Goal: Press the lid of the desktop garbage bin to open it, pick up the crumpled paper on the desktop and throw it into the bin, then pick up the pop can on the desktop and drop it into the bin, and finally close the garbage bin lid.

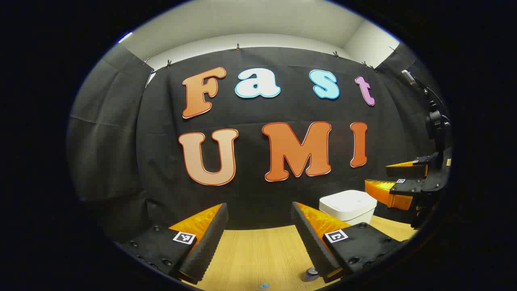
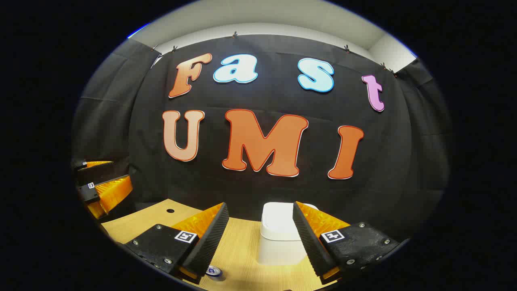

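The white plastic garbage bin (image 2: 279,234), a rounded box with its flat lid shut, was seen standing on the wood-grain bench (image 2: 242,258) near the black cloth wall. The right tongs (image 2: 258,236) were held wide open just before the bin, gripping nothing, their ribbed wedge-shaped faces apart. The left tongs (image 1: 258,236) were likewise spread and empty, left of the bin. The round top of a pop can (image 2: 213,271) was glimpsed before the bin.
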Demonstrator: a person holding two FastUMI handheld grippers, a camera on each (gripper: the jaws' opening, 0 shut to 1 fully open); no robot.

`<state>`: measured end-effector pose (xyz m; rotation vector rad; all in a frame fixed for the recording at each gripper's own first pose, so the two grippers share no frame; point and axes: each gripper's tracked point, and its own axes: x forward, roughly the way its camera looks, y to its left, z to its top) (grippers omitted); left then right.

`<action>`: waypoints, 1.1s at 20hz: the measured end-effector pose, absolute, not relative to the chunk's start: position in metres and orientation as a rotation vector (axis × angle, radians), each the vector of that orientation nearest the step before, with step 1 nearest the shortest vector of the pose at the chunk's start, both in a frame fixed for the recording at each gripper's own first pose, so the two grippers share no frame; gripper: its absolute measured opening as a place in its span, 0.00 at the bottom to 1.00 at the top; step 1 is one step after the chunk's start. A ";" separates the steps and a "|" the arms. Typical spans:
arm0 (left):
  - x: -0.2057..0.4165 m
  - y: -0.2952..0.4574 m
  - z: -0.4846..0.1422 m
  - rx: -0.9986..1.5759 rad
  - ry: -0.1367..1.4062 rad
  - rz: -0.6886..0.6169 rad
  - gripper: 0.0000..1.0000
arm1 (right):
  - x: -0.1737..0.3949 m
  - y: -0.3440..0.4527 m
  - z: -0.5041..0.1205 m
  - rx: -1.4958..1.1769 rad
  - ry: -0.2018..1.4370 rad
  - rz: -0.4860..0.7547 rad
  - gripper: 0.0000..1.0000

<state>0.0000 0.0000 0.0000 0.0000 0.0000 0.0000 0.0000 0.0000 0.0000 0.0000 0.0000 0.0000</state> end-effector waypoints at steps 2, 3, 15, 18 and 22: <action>-0.001 0.002 -0.002 -0.003 0.000 -0.009 1.00 | -0.001 0.006 -0.002 0.004 0.007 -0.006 0.96; -0.001 0.002 -0.003 -0.003 0.001 -0.014 1.00 | 0.000 0.008 -0.002 0.005 0.012 -0.008 0.96; 0.008 0.040 -0.011 -0.008 0.001 -0.052 1.00 | 0.011 0.025 0.011 -0.061 0.015 -0.081 0.96; 0.012 0.036 -0.011 -0.016 -0.001 -0.065 1.00 | 0.015 0.021 0.013 -0.059 0.018 -0.085 0.96; 0.020 0.033 -0.013 0.019 -0.010 -0.026 1.00 | 0.030 0.001 0.011 -0.064 0.035 -0.081 0.90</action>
